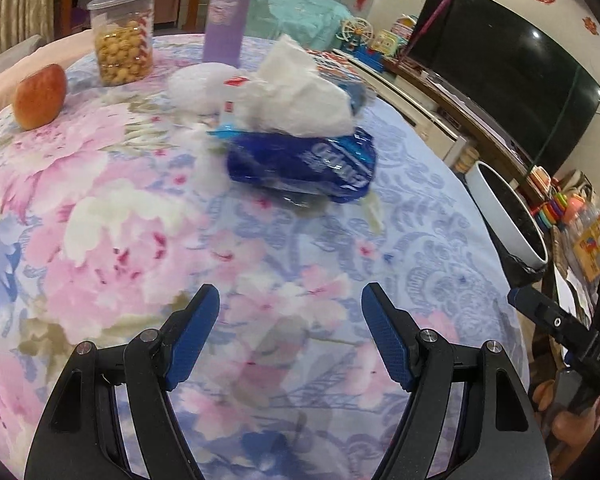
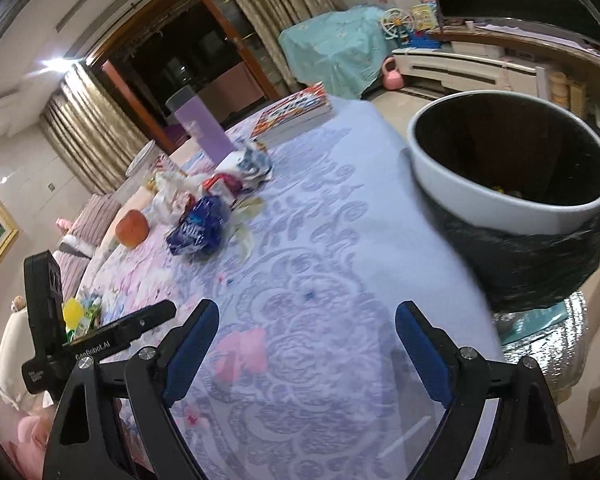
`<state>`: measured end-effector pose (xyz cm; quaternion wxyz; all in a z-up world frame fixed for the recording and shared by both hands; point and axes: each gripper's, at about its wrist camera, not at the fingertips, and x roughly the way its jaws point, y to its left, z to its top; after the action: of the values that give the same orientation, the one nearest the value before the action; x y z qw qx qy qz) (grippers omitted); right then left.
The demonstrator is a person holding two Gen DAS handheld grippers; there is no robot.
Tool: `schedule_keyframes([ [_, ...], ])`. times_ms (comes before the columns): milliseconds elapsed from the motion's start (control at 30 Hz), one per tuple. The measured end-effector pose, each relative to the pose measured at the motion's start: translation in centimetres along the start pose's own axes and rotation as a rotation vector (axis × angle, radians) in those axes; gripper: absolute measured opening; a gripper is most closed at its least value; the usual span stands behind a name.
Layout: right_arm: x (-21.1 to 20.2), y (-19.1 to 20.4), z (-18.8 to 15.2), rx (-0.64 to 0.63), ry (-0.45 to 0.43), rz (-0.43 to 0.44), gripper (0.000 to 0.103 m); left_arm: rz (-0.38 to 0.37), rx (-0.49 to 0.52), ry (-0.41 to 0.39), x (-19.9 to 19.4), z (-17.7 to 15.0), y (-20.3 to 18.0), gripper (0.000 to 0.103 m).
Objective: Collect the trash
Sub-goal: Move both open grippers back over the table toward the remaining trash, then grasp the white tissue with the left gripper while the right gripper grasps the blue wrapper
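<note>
Fingers of the left gripper and right gripper gape empty above the bench, the blue wrapper straight ahead of the left, the nearer, its length lying crosswise, bin to the right.

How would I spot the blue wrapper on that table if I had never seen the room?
Start at the round table with the flowered cloth and find the litter heap near its middle. The blue wrapper lies at the front of that heap, under a crumpled white tissue. It is the only shiny dark blue thing there, with white lettering; the apple and snack jar stand apart.
</note>
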<state>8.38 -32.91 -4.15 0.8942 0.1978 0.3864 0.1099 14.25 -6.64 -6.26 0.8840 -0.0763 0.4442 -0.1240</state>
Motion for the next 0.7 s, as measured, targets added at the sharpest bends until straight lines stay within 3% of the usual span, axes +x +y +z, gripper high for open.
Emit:
schedule_keyframes([
  [333,0.9,1.2,-0.2,-0.012,0.001,0.011,0.091,-0.012,0.0,-0.056,-0.1,3.8,1.2,0.076],
  [467,1.2,1.2,-0.2,-0.007,0.004,0.013,0.091,-0.034,-0.005,-0.091,0.2,6.3,0.5,0.083],
  [600,1.4,1.2,-0.1,-0.011,0.009,0.012,0.091,-0.047,-0.019,-0.129,0.6,8.2,0.2,0.083],
  [667,1.6,1.0,0.1,-0.009,0.009,0.012,0.091,-0.018,-0.013,-0.154,1.2,9.0,0.0,0.083],
  [700,1.8,0.9,0.2,-0.006,0.01,0.01,0.091,0.003,-0.007,-0.157,1.5,9.2,0.0,0.077],
])
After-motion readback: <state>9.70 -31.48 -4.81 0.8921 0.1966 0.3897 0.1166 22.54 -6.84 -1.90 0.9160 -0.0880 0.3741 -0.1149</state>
